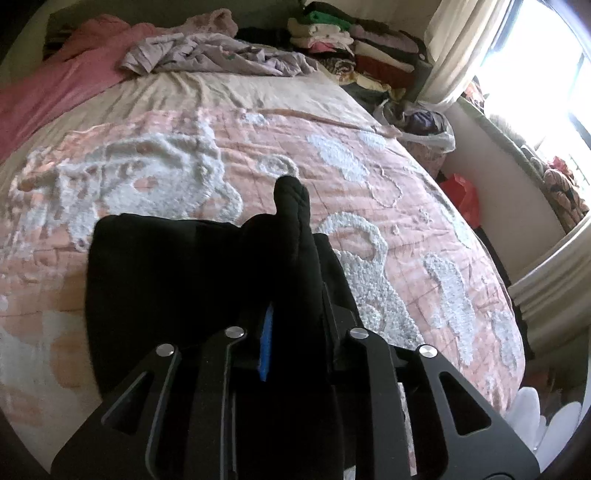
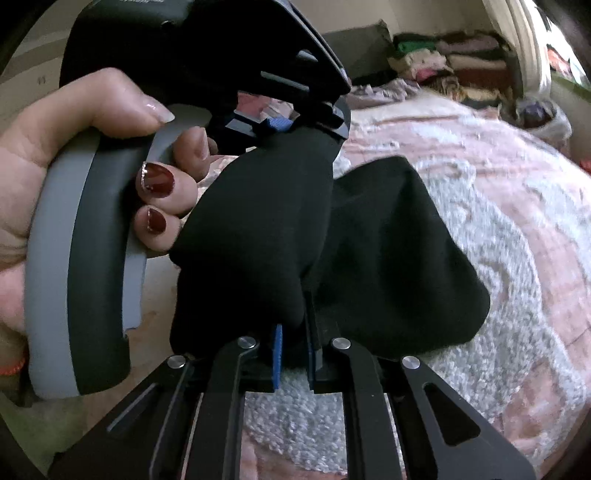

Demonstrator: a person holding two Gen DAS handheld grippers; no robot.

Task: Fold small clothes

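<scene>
Left wrist view: fold midway, not laid flat yet, with black garment (image 1: 177, 266) lifted just over the pink bedspread (image 1: 388, 177), bunched and creased, left tool (image 1: 291, 317) clamped on one edge, right tool (image 2: 295, 347) clamped on another, stacked clothes (image 1: 332, 33) beyond.

Black garment (image 1: 177, 266), plain and unpatterned. Bedspread (image 1: 369, 177): salmon pink with raised white tufted motifs over a faint grid. Sheet (image 1: 258, 88): cream. Crumpled cloth (image 1: 207, 51): pale lilac. Blanket (image 1: 55, 85): pink. Gripper pads (image 2: 277, 356): blue, on black linkages. Handle (image 2: 74, 258) of the left gripper (image 2: 280, 123): grey and dark grey. Fingernails (image 2: 157, 179): dark red.
</scene>
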